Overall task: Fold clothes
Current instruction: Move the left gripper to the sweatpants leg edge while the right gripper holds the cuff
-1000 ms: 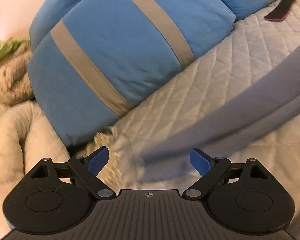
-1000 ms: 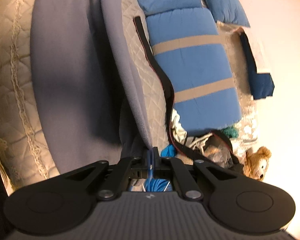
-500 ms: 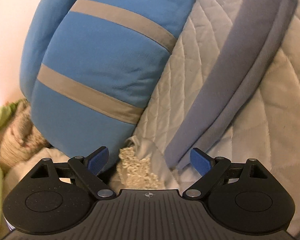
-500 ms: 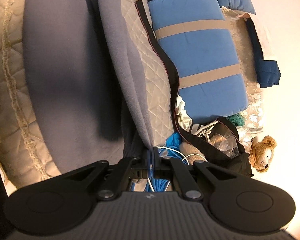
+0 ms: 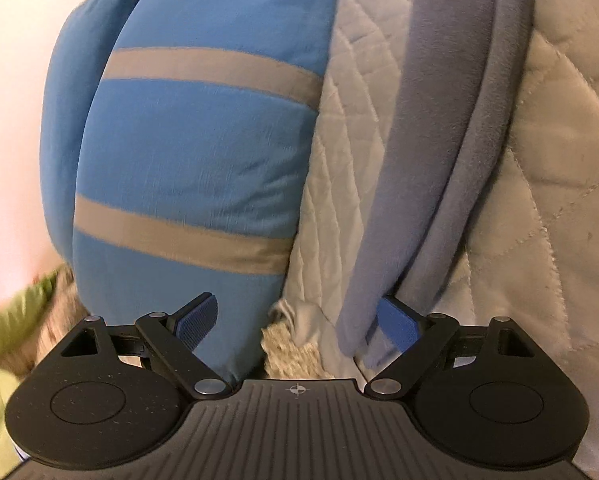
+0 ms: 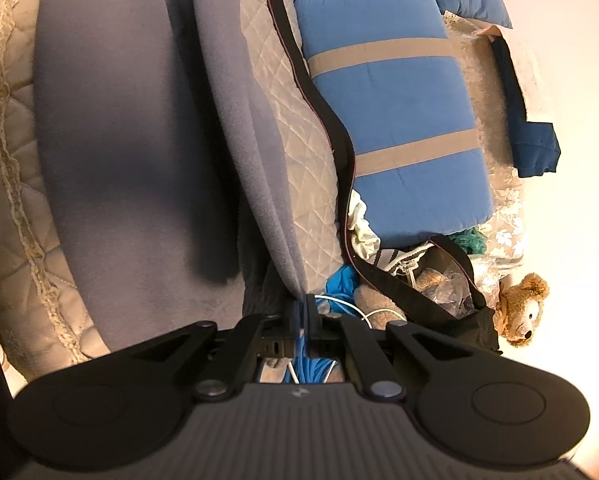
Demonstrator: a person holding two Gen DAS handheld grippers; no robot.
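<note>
A grey fleece garment [image 6: 139, 128] lies on the cream quilted bedspread [image 6: 3, 120]. My right gripper [image 6: 302, 312] is shut on the garment's near edge, and a long fold [image 6: 251, 128] runs away from the pinch. In the left wrist view a long strip of the same grey garment [image 5: 439, 152] runs up the bedspread [image 5: 559, 160]. My left gripper [image 5: 299, 322] is open, and the strip's near end hangs between its fingers, close to the right blue pad [image 5: 399, 326].
A blue pillow with grey stripes [image 5: 195, 152] lies left of the grey strip, also in the right wrist view [image 6: 395, 120]. A black strap [image 6: 323, 116], a black bag with clutter [image 6: 439, 280], a teddy bear [image 6: 521, 312] and a navy cloth [image 6: 531, 136] sit to the right.
The left gripper has swung round and moved in along the grey strip, whose end now sits between its open fingers. The right gripper stays shut on the garment and has shifted slightly.
</note>
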